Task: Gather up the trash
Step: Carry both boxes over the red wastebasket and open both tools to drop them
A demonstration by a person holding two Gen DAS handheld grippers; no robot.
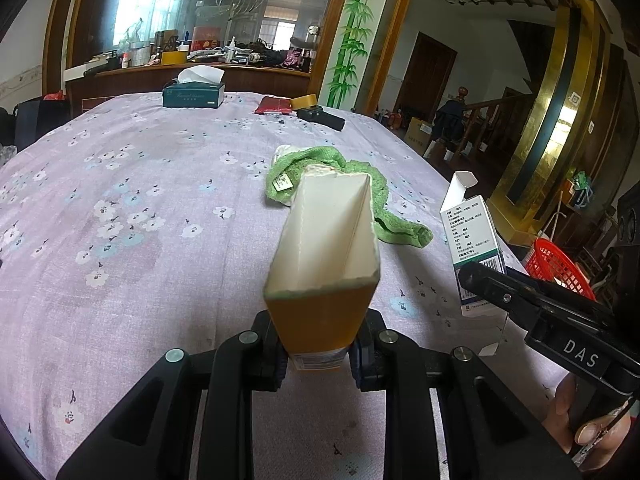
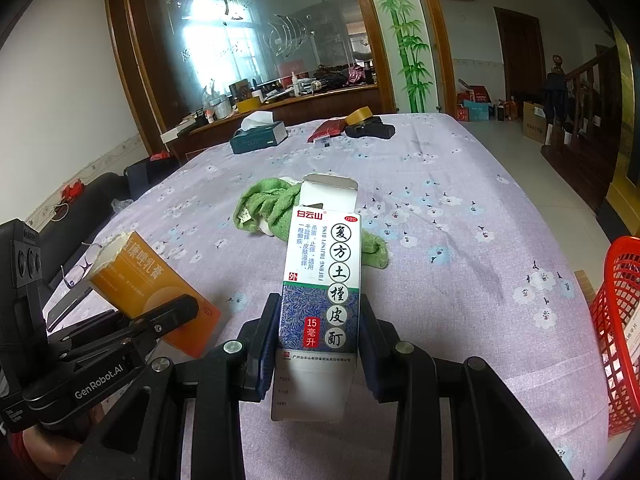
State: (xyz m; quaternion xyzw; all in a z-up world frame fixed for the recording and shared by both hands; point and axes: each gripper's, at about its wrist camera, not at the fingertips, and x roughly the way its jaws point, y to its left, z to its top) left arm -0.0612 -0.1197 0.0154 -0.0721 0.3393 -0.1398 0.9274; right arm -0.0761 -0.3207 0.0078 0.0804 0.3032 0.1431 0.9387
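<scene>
My left gripper (image 1: 318, 354) is shut on an empty orange carton (image 1: 324, 264), torn open at its far end, held above the table. It also shows in the right wrist view (image 2: 148, 288), gripped at the left. My right gripper (image 2: 318, 354) is shut on a white and blue medicine box (image 2: 324, 276) with its top flap open. That box shows in the left wrist view (image 1: 472, 240) at the right, in the other gripper (image 1: 480, 284). A red mesh basket (image 2: 620, 320) stands at the table's right edge and also shows in the left wrist view (image 1: 560, 264).
A green cloth (image 1: 340, 184) lies crumpled mid-table beyond both boxes. A tissue box (image 1: 194, 94), a red packet (image 1: 274, 105), a tape roll (image 1: 304, 101) and a black device (image 1: 322, 117) sit at the far end. Eyeglasses (image 2: 82, 266) lie at the left edge.
</scene>
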